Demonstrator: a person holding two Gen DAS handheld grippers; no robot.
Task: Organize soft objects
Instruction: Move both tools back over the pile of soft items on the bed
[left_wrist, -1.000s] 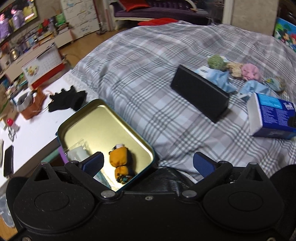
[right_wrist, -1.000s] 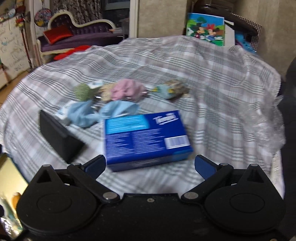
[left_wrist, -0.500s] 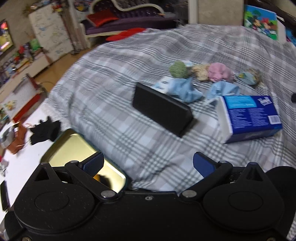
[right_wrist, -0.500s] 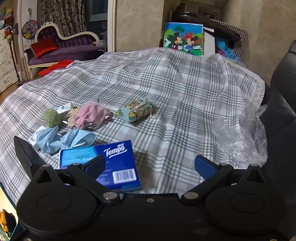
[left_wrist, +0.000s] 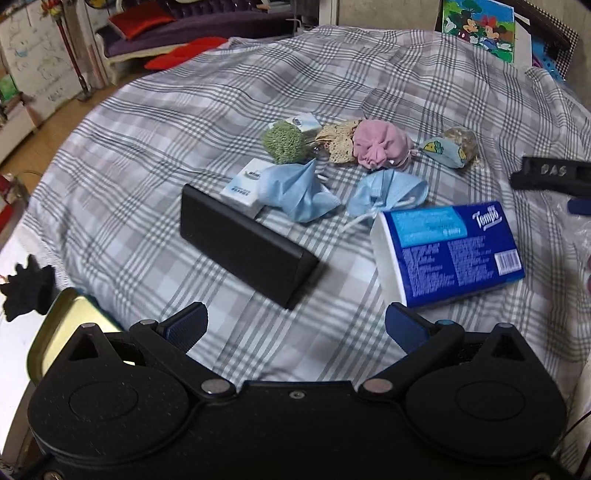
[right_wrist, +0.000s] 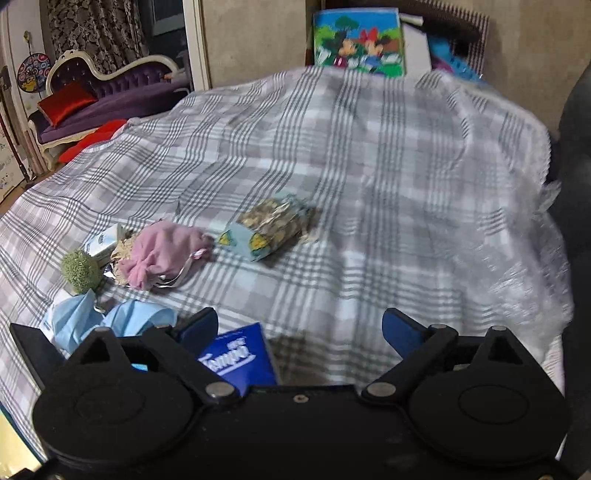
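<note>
Soft things lie on the plaid cloth: a green fuzzy ball (left_wrist: 284, 142) (right_wrist: 81, 271), a pink pouch (left_wrist: 378, 144) (right_wrist: 162, 254), a beige lace piece (left_wrist: 338, 142), a light-blue printed pouch (left_wrist: 450, 147) (right_wrist: 269, 227) and two crumpled blue face masks (left_wrist: 299, 192) (left_wrist: 388, 192). My left gripper (left_wrist: 295, 326) is open and empty above the near cloth, in front of a black case (left_wrist: 243, 245). My right gripper (right_wrist: 299, 328) is open and empty, over the edge of a blue Tempo tissue pack (left_wrist: 450, 251) (right_wrist: 236, 356).
An open gold tin (left_wrist: 66, 328) sits at the near left edge of the table. A small white packet (left_wrist: 245, 186) lies by the masks. A black glove (left_wrist: 26, 288) lies on the white surface at left. Crinkled clear plastic (right_wrist: 517, 280) lies at the cloth's right edge.
My left gripper has swung right, away from the tin and toward the soft things. My right gripper has moved forward and right past the tissue pack. Both stay open.
</note>
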